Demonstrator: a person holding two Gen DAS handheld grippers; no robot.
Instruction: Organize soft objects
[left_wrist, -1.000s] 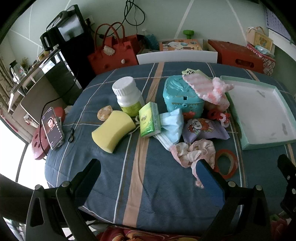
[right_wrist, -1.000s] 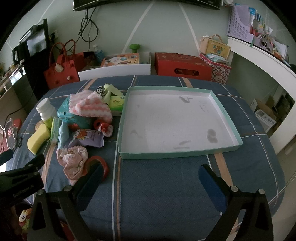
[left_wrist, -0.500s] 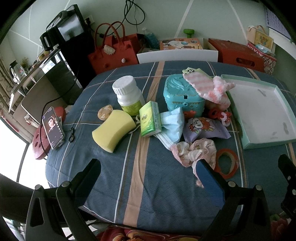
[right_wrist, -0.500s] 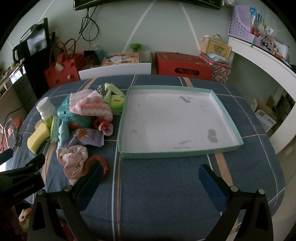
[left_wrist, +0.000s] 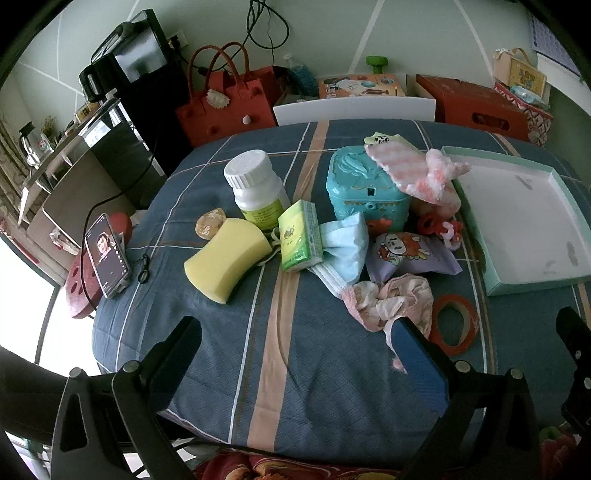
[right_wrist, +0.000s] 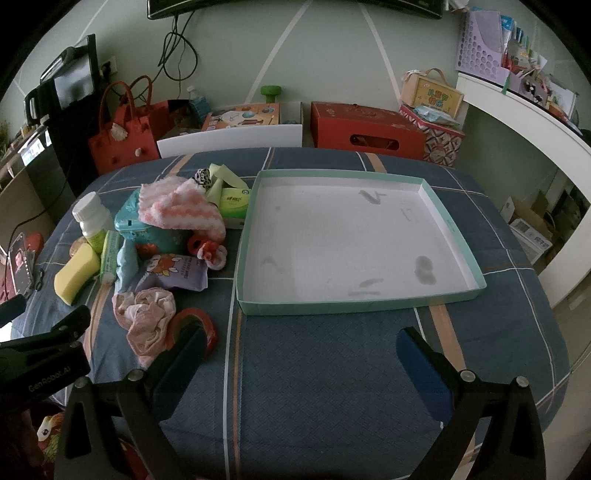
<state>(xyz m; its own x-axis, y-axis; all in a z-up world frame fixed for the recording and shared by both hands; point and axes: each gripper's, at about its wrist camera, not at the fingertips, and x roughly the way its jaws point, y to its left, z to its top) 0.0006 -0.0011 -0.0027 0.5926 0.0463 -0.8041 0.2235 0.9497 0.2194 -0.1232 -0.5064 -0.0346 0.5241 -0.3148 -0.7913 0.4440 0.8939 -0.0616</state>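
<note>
A pile of objects lies on the blue table cloth: a yellow sponge (left_wrist: 227, 253), a green tissue pack (left_wrist: 297, 236), a blue face mask (left_wrist: 345, 247), a crumpled pink cloth (left_wrist: 391, 299), a purple pouch (left_wrist: 406, 254) and a pink-and-white striped towel (left_wrist: 413, 168) draped on a teal box (left_wrist: 360, 188). A shallow mint-rimmed white tray (right_wrist: 354, 236) stands empty to the right. My left gripper (left_wrist: 295, 350) is open, near the table's front edge, just short of the pink cloth. My right gripper (right_wrist: 299, 354) is open in front of the tray. The pink cloth also shows in the right wrist view (right_wrist: 146, 314).
A white pill bottle (left_wrist: 255, 188), a red tape ring (left_wrist: 452, 325) and a small red toy (left_wrist: 439, 225) sit among the pile. A phone on a stand (left_wrist: 107, 254) is at the left edge. A white chair back (left_wrist: 354, 109), red bag and red boxes stand behind the table.
Both grippers stay open. The left wrist view has drawn back very slightly; nothing on the table has moved.
</note>
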